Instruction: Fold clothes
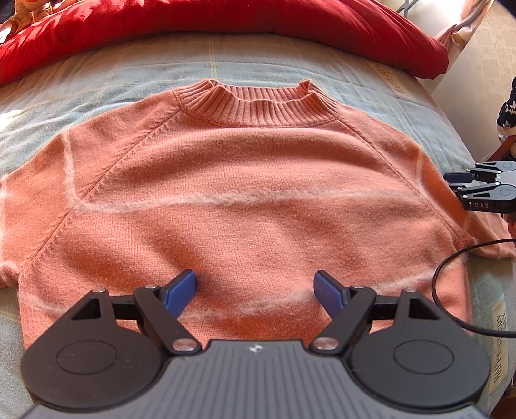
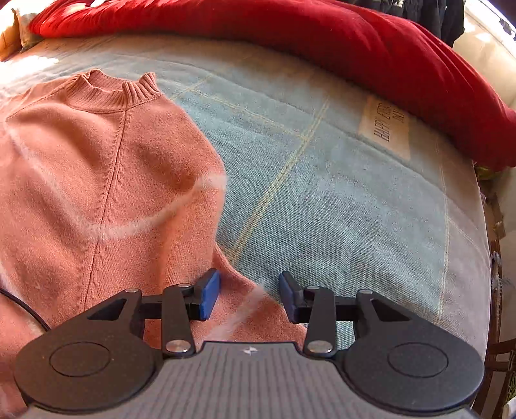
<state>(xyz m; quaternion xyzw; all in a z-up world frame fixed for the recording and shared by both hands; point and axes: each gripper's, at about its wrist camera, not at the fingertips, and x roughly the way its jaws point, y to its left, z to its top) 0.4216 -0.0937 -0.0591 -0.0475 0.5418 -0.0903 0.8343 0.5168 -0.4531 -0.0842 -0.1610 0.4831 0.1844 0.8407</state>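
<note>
Pink sweater flat on blue blanket, collar toward red quilt, long axis from collar to hem. Right gripper at sweater's right sleeve, nearer of two; jaws parted, sleeve cloth between pads, not pinched. Left gripper over sweater's lower chest, jaws wide, empty. Judgement: sleeve fold inward toward sweater's midline suits right hand.

"DAS" in white on the black body of the right gripper, "HAPPY" plus half-cut letters on a pale printed panel of the blue bedspread, rest too blurry to read
</note>
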